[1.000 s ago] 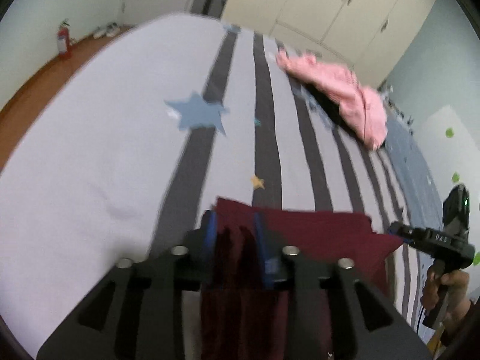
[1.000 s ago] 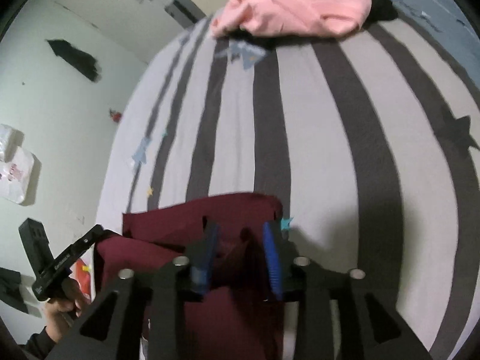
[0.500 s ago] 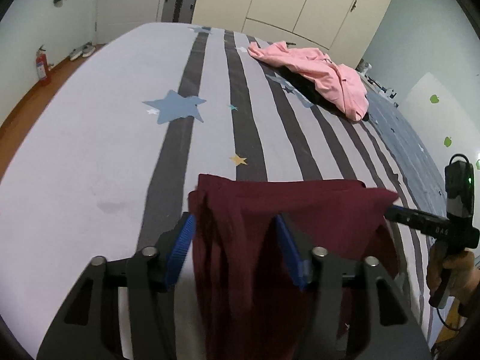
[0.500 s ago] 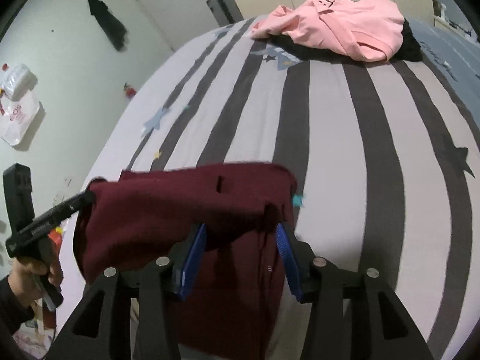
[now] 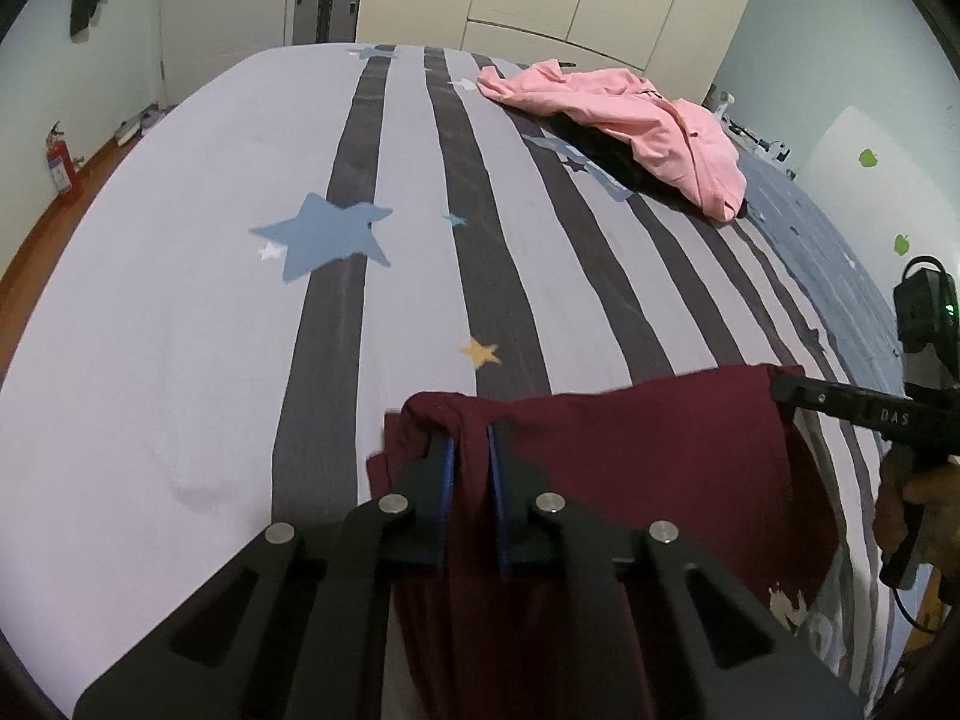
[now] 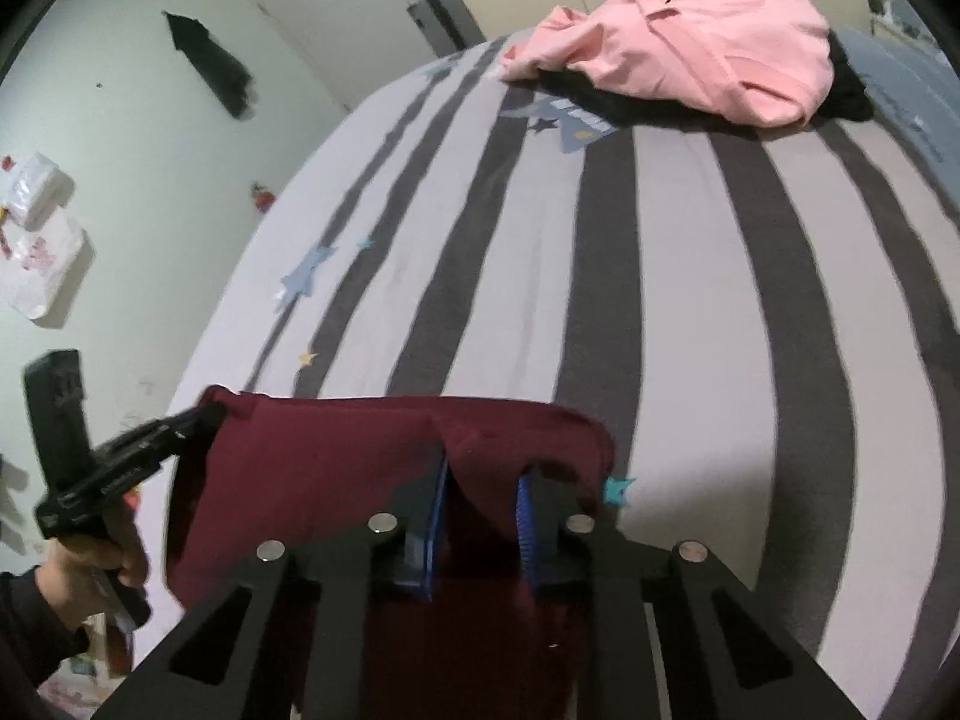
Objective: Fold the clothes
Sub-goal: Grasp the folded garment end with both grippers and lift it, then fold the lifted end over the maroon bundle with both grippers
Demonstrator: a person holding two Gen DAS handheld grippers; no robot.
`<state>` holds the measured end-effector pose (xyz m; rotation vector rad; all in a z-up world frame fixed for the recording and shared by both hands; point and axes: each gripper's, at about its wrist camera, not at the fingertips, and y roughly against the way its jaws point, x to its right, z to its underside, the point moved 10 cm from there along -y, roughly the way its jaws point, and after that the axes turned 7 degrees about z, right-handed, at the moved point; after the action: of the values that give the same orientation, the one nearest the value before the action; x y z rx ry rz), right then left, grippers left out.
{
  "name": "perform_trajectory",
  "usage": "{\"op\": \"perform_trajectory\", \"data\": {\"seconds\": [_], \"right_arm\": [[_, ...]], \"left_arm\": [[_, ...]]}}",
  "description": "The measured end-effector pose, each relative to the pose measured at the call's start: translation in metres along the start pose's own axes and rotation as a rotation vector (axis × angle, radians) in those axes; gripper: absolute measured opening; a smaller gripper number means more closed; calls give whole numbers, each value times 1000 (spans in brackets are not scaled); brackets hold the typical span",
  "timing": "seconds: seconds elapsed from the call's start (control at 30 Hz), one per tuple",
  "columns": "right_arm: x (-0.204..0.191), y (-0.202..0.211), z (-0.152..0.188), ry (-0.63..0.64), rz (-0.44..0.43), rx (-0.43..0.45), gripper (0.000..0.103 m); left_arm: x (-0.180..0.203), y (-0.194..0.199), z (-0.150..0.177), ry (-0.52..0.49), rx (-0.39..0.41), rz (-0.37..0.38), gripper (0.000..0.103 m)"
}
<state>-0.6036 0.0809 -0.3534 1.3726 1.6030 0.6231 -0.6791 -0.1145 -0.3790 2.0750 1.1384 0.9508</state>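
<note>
Holding a maroon garment (image 5: 630, 480) stretched between two grippers above the near edge of a striped bed (image 5: 180, 330).

The left gripper (image 5: 468, 450) is clamped narrow on the garment's left top corner, its jaws having just been closing with cloth between them. The right gripper (image 6: 483, 489) is set on the right top corner; its jaws have also just been closing, cloth is draped between them, and the pads appear pressed on a bunched fold, though the gap looks wider. The garment's lower part is hung below view. A pink garment (image 6: 678, 42) is seen lying on a black one (image 5: 606, 150) at the bed's far end, well apart.
</note>
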Motion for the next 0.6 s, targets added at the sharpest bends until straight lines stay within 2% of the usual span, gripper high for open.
{"op": "perform_trajectory", "data": {"seconds": [0.1, 0.27, 0.4, 0.43, 0.53, 0.6], "right_arm": [[2, 3, -2, 2, 47, -2, 16], [17, -20, 1, -45, 92, -50, 19], [22, -28, -1, -47, 88, -59, 24], [23, -27, -2, -53, 79, -61, 25], [28, -11, -4, -61, 101, -33, 40], [36, 3, -4, -71, 144, -14, 41]], "left_arm": [[-1, -8, -6, -21, -9, -31, 7], [-15, -36, 9, -41, -87, -88, 6], [-22, -27, 7, -20, -50, -136, 6], [-26, -21, 6, 5, -31, -141, 10], [-33, -1, 2, 72, 20, -132, 24], [-33, 14, 2, 61, 50, -149, 25]]}}
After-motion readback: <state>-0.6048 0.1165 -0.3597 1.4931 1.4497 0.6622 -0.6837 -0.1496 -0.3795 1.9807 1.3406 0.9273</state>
